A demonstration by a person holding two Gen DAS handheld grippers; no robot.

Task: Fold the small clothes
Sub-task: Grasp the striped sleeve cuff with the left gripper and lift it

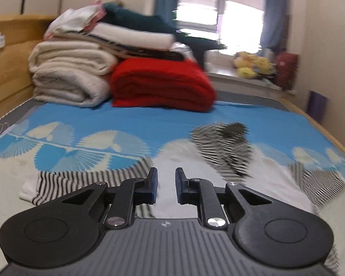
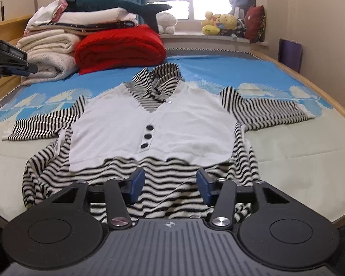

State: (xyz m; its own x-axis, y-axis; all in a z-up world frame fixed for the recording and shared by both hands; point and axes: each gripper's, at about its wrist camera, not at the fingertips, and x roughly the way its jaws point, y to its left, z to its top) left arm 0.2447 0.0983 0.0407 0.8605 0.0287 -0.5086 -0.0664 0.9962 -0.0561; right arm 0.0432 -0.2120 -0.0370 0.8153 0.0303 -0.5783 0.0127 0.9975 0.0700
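A small top (image 2: pixel 149 124) lies spread face up on the bed, with a white front, three dark buttons, and a black-and-white striped collar, sleeves and hem. My right gripper (image 2: pixel 170 177) hovers over the striped hem at the near edge, its jaws apart and nothing pressed between them. My left gripper (image 1: pixel 166 177) is raised above the top's left side near the striped sleeve (image 1: pixel 80 181), jaws a narrow gap apart and empty. It also shows at the left edge of the right wrist view as a dark gripper (image 2: pixel 32 69). The left wrist view is motion-blurred.
A red folded blanket (image 2: pixel 119 46) and a stack of cream blankets (image 2: pixel 48 46) with more folded cloth on top stand at the head of the bed. Plush toys (image 2: pixel 220 23) sit on the window sill. A wooden bed frame (image 2: pixel 310 73) borders the blue patterned sheet (image 2: pixel 218 73).
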